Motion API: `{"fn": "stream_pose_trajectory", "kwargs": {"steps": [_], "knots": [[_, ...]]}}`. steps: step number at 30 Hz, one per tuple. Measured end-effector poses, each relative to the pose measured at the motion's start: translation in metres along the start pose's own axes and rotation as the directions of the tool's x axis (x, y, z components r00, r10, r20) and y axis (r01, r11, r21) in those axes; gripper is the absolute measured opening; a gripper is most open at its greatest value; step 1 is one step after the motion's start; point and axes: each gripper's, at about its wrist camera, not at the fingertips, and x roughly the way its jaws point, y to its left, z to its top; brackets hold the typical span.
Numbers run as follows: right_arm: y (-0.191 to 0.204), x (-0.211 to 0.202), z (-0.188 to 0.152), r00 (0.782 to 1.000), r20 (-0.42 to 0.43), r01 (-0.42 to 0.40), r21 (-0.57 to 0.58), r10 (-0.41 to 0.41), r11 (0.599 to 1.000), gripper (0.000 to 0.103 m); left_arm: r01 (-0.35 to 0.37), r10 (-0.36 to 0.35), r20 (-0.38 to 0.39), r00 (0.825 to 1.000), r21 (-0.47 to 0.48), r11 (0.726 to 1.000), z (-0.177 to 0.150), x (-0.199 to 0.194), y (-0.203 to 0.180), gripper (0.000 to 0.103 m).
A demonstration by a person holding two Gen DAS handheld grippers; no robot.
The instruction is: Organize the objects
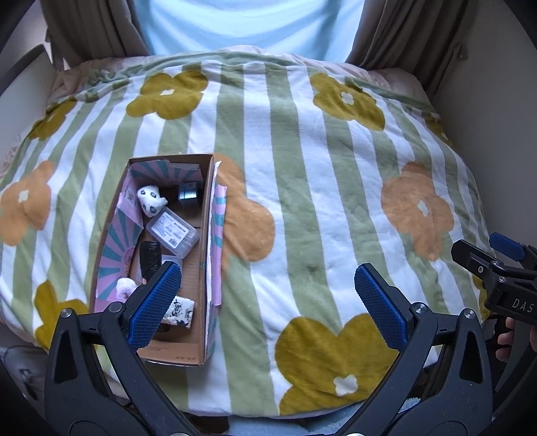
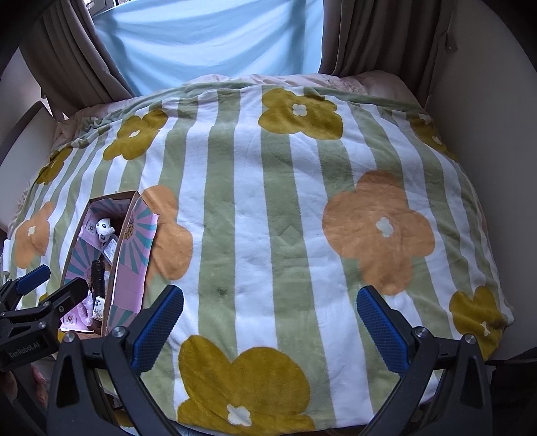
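An open cardboard box [image 1: 208,234] with a pink and teal striped lining lies on the flowered blanket, left of centre. In it are a spotted white plush [image 1: 151,199], a clear plastic case [image 1: 174,233], a black cylinder [image 1: 150,256], a dark metal block [image 1: 189,194], a printed white packet [image 1: 181,310] and a pink fluffy piece [image 1: 125,287]. My left gripper [image 1: 268,285] is open and empty, its left finger over the box's near end. My right gripper [image 2: 270,307] is open and empty over bare blanket. The box also shows in the right wrist view [image 2: 129,255].
The green-and-white striped blanket with yellow and orange flowers [image 1: 302,201] covers a bed. Brown curtains [image 1: 84,30] and a pale blue sheet [image 1: 241,23] hang at the far end. Beige walls flank both sides. The right gripper's body [image 1: 496,268] shows at the right edge.
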Motion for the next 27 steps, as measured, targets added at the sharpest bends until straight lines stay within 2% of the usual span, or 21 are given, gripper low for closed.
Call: {"fn": "stream_pose_trajectory", "kwargs": {"steps": [19,27], "knots": [[-0.0055,-0.0028,0.0023,1.0,0.004,0.002,0.009,-0.002,1.0,0.102,-0.007,0.007,0.011,1.0,-0.01,1.0,0.0015,-0.0054,-0.002,0.103],[-0.0061,-0.0025,0.0029,1.0,0.004,0.0,0.009,-0.001,1.0,0.102,-0.041,0.041,0.013,0.999,-0.012,0.999,0.0019,-0.0027,-0.0014,0.103]]}}
